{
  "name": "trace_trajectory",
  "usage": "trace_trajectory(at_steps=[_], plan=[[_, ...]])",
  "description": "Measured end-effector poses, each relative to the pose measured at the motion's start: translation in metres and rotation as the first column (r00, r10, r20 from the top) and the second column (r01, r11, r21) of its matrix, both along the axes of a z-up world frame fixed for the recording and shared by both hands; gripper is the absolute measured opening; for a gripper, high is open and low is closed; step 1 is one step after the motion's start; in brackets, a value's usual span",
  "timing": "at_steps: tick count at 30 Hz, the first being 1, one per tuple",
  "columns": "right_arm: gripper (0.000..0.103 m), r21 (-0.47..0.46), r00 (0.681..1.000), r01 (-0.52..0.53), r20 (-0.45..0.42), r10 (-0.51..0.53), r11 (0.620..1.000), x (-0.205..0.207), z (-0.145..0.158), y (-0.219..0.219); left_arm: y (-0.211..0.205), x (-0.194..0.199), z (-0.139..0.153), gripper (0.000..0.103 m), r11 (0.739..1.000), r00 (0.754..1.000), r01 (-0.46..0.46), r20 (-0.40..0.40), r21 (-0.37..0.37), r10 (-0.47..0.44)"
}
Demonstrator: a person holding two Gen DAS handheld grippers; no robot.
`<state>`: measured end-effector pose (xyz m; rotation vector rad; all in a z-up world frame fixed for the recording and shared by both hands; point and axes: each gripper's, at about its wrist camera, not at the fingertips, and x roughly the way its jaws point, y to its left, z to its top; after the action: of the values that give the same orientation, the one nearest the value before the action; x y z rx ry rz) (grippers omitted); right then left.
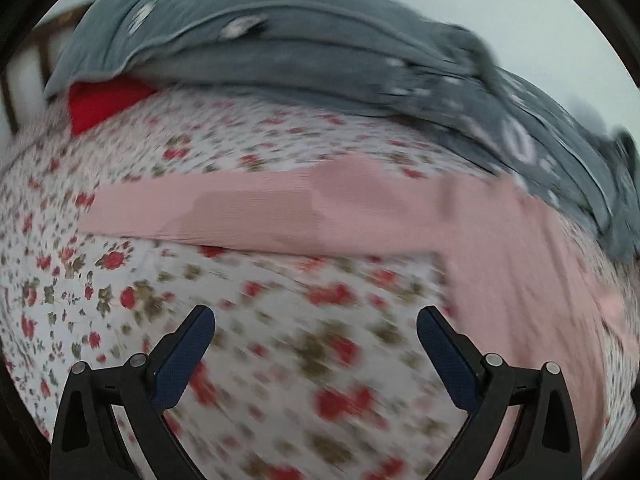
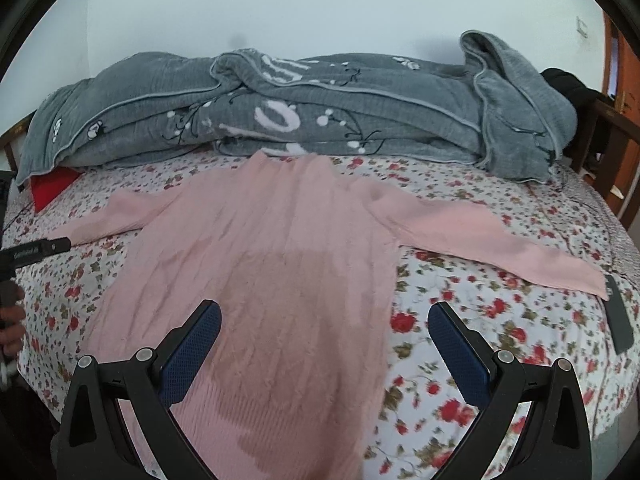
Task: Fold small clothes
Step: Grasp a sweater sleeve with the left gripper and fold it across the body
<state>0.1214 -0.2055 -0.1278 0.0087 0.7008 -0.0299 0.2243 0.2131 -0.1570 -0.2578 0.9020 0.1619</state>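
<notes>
Pink ribbed knit sweater [image 2: 272,248] lies flat, sleeves spread, on a floral bedsheet [image 2: 460,320]. Left gripper [image 1: 316,332] and right gripper [image 2: 324,320] both hover with jaws apart, empty. Soft, light, floppy fabric; likely best pinched at a sleeve cuff or hem corner.

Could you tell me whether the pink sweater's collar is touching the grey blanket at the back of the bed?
Touching. In the right wrist view, the pink sweater runs its collar up against the grey blanket's lower edge, with no floral sheet visible between.

Place: home bedroom
Evidence: bed with floral sheet [image 2: 460,280], rumpled grey blanket [image 2: 360,108], wooden bedframe [image 2: 600,128], plain wall [image 2: 320,8]
</notes>
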Motion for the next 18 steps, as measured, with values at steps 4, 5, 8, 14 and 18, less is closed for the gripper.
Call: trace_trajectory(at_steps=[4,5,8,14,18], plan=[[0.101,0.008,1.000,-0.019,0.014,0.019,1.000,0.011,-0.007,0.005,0.070,0.018,-0.026,0.089,0.988,0.994,-0.105,0.017,-0.113,0.108],[0.101,0.008,1.000,-0.026,0.013,0.026,1.000,0.014,-0.008,0.006,0.082,0.022,-0.030,0.087,0.985,0.992,-0.123,0.010,-0.124,0.125],[0.098,0.001,0.998,-0.059,0.005,0.059,0.998,0.025,-0.013,0.012,0.121,0.029,-0.041,0.081,0.971,0.983,-0.175,0.023,-0.161,0.181],[0.095,0.082,0.994,-0.100,-0.041,0.104,0.992,0.046,-0.024,0.016,0.167,0.031,-0.045,0.077,0.937,0.955,-0.255,0.088,-0.239,0.282],[0.095,0.151,0.989,-0.133,-0.039,0.141,0.980,0.052,-0.025,0.013,0.197,0.039,-0.053,0.052,0.900,0.928,-0.316,0.100,-0.299,0.359]])
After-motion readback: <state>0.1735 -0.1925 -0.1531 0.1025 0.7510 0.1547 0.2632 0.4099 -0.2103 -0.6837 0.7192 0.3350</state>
